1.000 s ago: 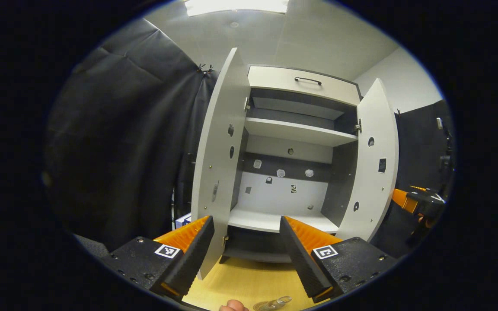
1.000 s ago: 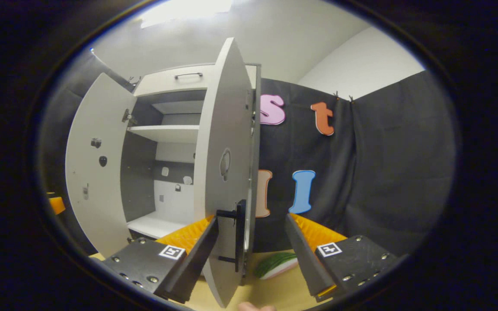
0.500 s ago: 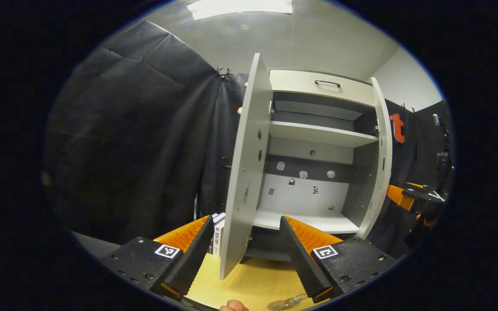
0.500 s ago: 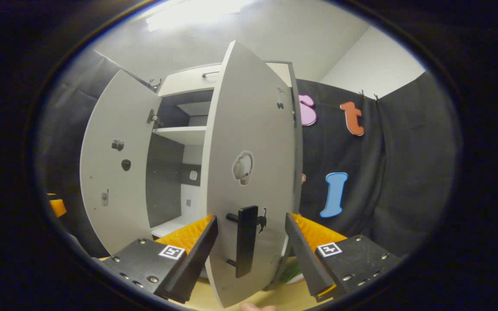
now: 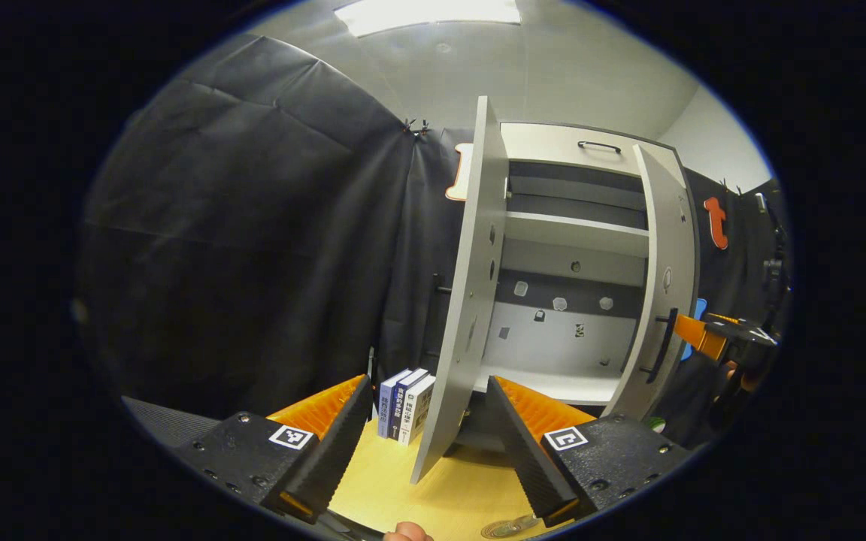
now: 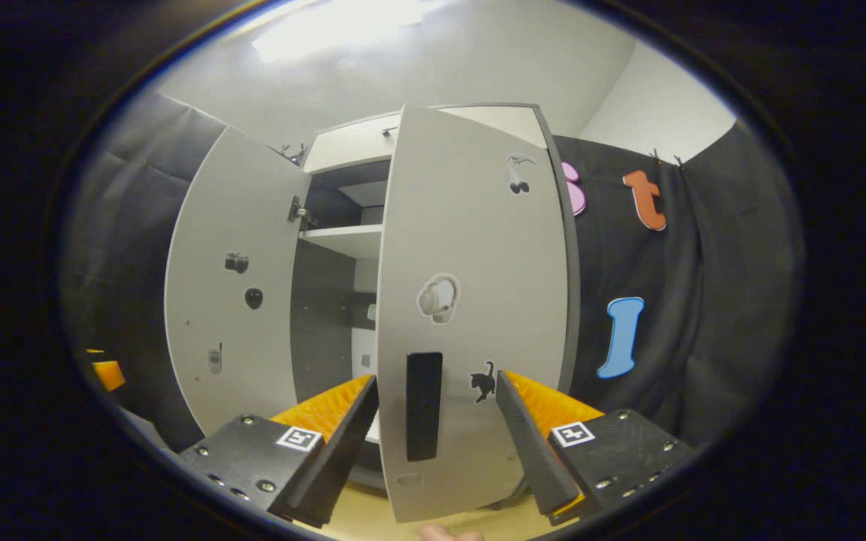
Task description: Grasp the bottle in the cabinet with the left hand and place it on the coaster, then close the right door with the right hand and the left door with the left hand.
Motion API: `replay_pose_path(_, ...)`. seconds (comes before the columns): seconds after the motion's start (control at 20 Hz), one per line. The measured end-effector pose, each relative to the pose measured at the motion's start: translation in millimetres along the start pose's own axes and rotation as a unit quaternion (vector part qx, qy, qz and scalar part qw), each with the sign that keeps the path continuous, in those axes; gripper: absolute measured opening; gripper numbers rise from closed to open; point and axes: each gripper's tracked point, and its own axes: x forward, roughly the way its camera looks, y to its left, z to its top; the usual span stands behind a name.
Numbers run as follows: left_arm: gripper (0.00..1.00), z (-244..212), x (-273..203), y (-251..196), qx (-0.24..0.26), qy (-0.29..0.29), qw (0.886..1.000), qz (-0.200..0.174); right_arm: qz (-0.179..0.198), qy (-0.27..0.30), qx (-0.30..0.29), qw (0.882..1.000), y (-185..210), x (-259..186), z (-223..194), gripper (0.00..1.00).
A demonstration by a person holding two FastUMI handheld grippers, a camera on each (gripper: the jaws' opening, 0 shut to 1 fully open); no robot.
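**Right door swings toward shut as both grippers stand open**

The tall pale cabinet (image 5: 576,248) dominates the booth, standing on a wooden tabletop (image 5: 418,496) against the black cloth wall. In the left gripper view its shelves look bare, which suggests the bottle has already gone to the coaster; a round, glassy shape at the very bottom edge of that view may be the bottle or the coaster, but it is too cut off to say which.

The step in hand appears to be the closing of the right door (image 6: 470,315). It stands partly closed, its outer face turned to the right gripper view, with a gap left between it and the cabinet's interior. The left door (image 5: 470,300) stands wide open, seen nearly edge-on in the left gripper view.

The right gripper (image 6: 437,443) has its fingers spread apart, holding nothing; the door's dark handle (image 6: 424,406) lies between them in the picture, though contact cannot be confirmed. The left gripper (image 5: 429,443) is likewise released and empty, its fingers straddling the lower edge of the left door in the picture. A few books (image 5: 405,402) stand just beside the cabinet's left side.

Judging from this, the next move calls for pressing the right door fully home, after which the left gripper must get behind the open left door and push it closed.
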Motion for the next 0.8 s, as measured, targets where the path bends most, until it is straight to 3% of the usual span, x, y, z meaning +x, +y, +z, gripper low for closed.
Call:
replay_pose_path(0.65, 0.96, -3, 1, -6, 0.003, 0.005, 1.0, -0.009, 0.006, -0.008, 0.006, 1.0, 4, -13, 8, 0.95)
replay_pose_path(0.7, 0.92, -3, 2, -6, 0.003, 0.006, 1.0, -0.009, 0.006, -0.009, 0.006, 1.0, 4, -14, 9, 0.95)
replay_pose_path(0.8, 0.96, -4, 4, -5, 0.004, 0.007, 1.0, -0.007, 0.007, -0.01, 0.007, 1.0, 5, -15, 11, 0.95)
